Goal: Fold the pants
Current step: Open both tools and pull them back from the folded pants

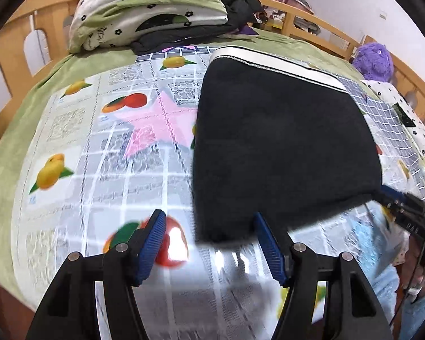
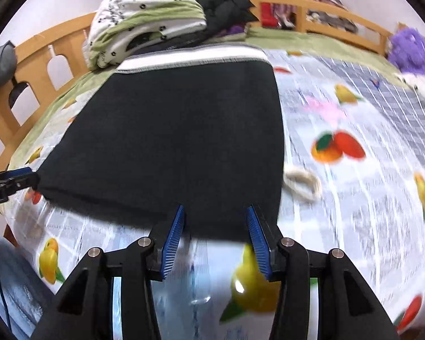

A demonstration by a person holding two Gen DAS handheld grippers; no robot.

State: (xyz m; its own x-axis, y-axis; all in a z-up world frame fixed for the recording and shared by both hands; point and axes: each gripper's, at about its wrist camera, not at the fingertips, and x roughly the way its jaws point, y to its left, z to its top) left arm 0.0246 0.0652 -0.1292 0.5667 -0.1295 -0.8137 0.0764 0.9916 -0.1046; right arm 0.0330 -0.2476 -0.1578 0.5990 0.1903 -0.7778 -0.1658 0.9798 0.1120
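Observation:
Black pants (image 1: 283,141) with a white and grey waistband (image 1: 272,63) lie folded flat on a fruit-print bedsheet (image 1: 104,170). My left gripper (image 1: 209,221) is open just in front of the near left corner of the pants, its right pad at the hem. In the right wrist view the pants (image 2: 170,130) fill the middle, waistband (image 2: 192,55) at the far end. My right gripper (image 2: 215,212) is open at the near right corner of the hem. The left gripper (image 2: 11,181) shows at the pants' left corner in that view, and the right gripper (image 1: 402,206) shows at the right edge of the left view.
Folded bedding (image 1: 150,11) and dark clothes (image 1: 238,0) are piled at the far end of the bed. A wooden bed rail (image 1: 311,25) runs around it. A purple plush toy (image 1: 374,59) sits far right. A cord loop (image 2: 301,184) lies right of the pants.

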